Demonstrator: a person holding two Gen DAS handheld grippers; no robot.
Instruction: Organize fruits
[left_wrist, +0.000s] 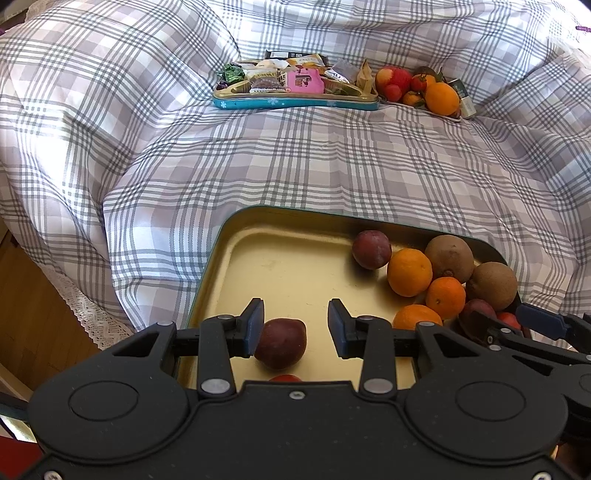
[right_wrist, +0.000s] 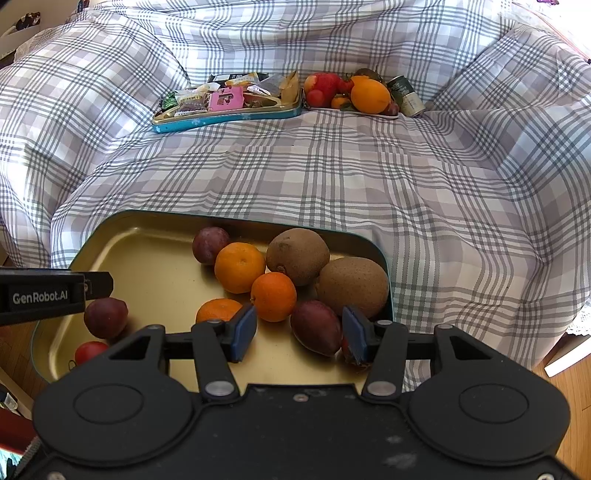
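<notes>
1. Nearest the left wrist camera, the left gripper (left_wrist: 296, 326) hangs with its jaws spread over the gold tray (left_wrist: 258, 258); a dark plum (left_wrist: 281, 343) lies between them, close by the left pad, with a clear gap to the right pad.
2. That plum's long axis runs roughly across the tray, side to side.
3. The right gripper (right_wrist: 299, 334) is also spread, an elongated plum (right_wrist: 317, 326) between its pads, its long axis slanting from upper left to lower right; contact with the right pad cannot be judged.
4. Only the right view shows both kiwis (right_wrist: 297, 254) whole.
5. Both views show the snack tin (left_wrist: 295, 99) far back on the checked cloth (left_wrist: 332, 166).
</notes>
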